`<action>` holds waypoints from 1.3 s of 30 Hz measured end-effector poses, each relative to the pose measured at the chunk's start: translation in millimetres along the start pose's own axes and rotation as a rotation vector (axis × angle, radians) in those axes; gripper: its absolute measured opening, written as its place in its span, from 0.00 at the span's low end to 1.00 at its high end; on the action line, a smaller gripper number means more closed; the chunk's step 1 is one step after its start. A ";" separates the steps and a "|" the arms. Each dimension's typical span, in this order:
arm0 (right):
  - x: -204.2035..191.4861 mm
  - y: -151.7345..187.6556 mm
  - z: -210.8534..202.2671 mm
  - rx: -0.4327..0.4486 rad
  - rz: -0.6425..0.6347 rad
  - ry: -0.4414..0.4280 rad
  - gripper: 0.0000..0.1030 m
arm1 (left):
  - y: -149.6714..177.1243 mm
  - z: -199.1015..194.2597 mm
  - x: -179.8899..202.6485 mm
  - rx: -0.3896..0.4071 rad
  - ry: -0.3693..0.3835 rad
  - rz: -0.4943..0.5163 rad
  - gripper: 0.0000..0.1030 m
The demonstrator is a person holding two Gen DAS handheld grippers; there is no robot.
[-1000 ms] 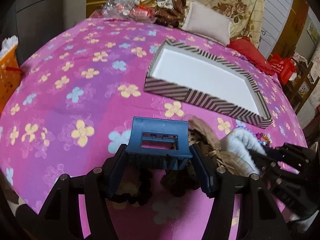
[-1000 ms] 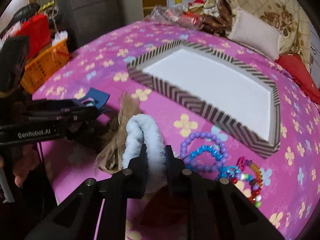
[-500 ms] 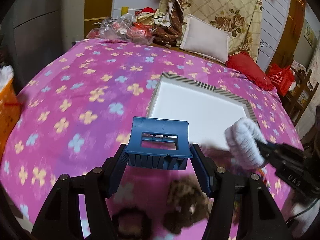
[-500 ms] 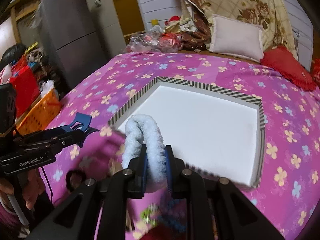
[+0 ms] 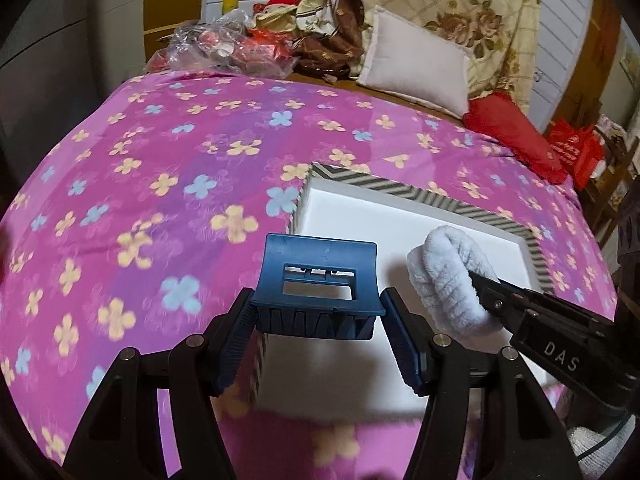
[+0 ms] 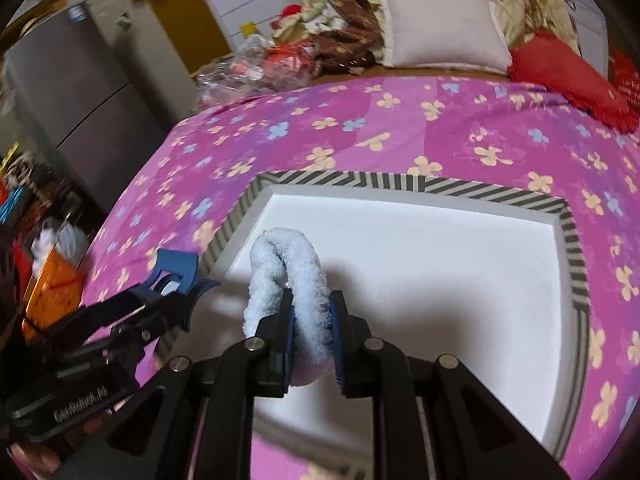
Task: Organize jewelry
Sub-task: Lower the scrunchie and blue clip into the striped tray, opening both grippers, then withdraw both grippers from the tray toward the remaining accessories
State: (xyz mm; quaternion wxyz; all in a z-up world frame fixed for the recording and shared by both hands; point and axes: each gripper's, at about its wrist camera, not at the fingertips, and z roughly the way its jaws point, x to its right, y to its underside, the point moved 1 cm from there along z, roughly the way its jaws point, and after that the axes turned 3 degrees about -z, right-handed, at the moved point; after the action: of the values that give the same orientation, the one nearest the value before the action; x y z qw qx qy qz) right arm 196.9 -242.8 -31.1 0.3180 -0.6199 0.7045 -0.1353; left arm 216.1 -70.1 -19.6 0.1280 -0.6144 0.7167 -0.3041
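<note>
My left gripper (image 5: 318, 312) is shut on a blue claw hair clip (image 5: 318, 280) and holds it in the air over the near left corner of the striped box (image 5: 420, 196). My right gripper (image 6: 312, 312) is shut on a fluffy white scrunchie (image 6: 286, 264) and holds it above the white inside of the box (image 6: 420, 188). The scrunchie (image 5: 444, 276) and right gripper also show in the left wrist view, just right of the clip. The clip (image 6: 176, 268) and left gripper show at the left in the right wrist view.
The box lies on a pink flowered bedspread (image 5: 160, 184). Pillows (image 5: 416, 68), a red cushion (image 5: 516, 136) and plastic bags (image 5: 224, 48) lie at the far end. An orange basket (image 6: 52, 292) stands beside the bed at left.
Both grippers have lifted from the pile of accessories and moved forward over the box, each still holding its item. The pile has dropped out of view.
</note>
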 end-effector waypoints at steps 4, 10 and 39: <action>16.7 -12.6 30.7 -0.031 0.083 -0.006 0.16 | -13.8 21.5 -3.1 -0.003 -0.012 -0.010 0.52; 30.3 -15.4 54.1 -0.046 0.160 -0.041 0.28 | -22.2 35.2 -3.6 0.002 0.003 0.003 0.52; 13.8 51.8 -89.2 0.021 0.007 -0.056 0.64 | 42.4 -59.8 -13.9 0.026 -0.005 0.031 0.53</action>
State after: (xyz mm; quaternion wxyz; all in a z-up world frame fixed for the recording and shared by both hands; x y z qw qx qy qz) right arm 100.8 -264.1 2.6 0.3444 -0.6176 0.6961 -0.1240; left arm 151.6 -37.5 -0.6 0.1424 -0.6024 0.7217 -0.3098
